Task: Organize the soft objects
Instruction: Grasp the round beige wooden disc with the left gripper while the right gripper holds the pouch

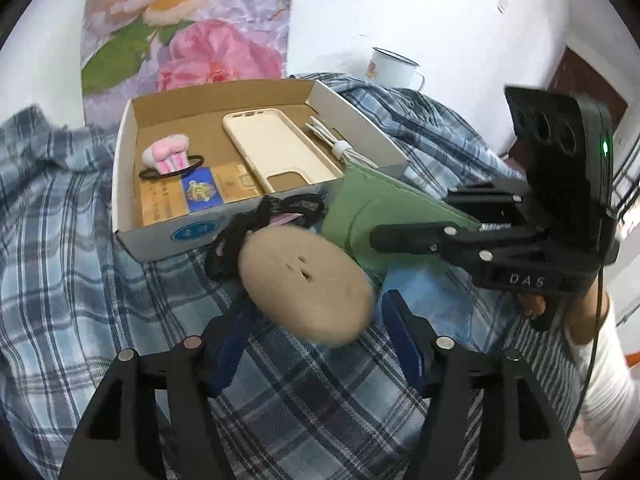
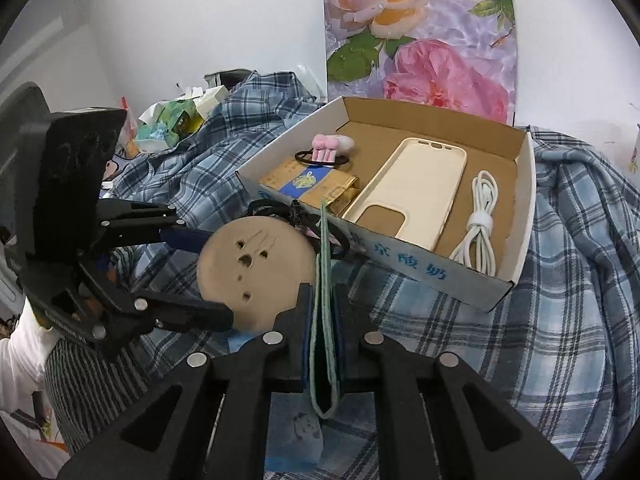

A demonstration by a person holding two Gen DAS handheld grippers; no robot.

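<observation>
A round tan powder puff (image 1: pixel 308 280) sits blurred between the blue pads of my left gripper (image 1: pixel 320 340), which is open; a gap shows at the right pad. In the right wrist view the puff (image 2: pixel 256 272) lies between the left gripper's (image 2: pixel 218 276) spread fingers. My right gripper (image 2: pixel 323 300) is shut on a flat green felt piece (image 2: pixel 322 256), seen edge-on. That green piece (image 1: pixel 372 204) hangs from the right gripper (image 1: pixel 404 220) beside the puff. Black hair ties (image 1: pixel 240 236) lie against the front wall of the cardboard box (image 1: pixel 172 240).
The box (image 2: pixel 420 272) holds a cream phone case (image 2: pixel 416 188), a white cable (image 2: pixel 480 224), a pink plush hair tie (image 2: pixel 332 148) and a gold packet (image 2: pixel 308 184). A plaid blanket (image 1: pixel 80 280) covers the surface. A white enamel mug (image 1: pixel 394 66) stands behind; tissue packets (image 2: pixel 172 120) lie far left.
</observation>
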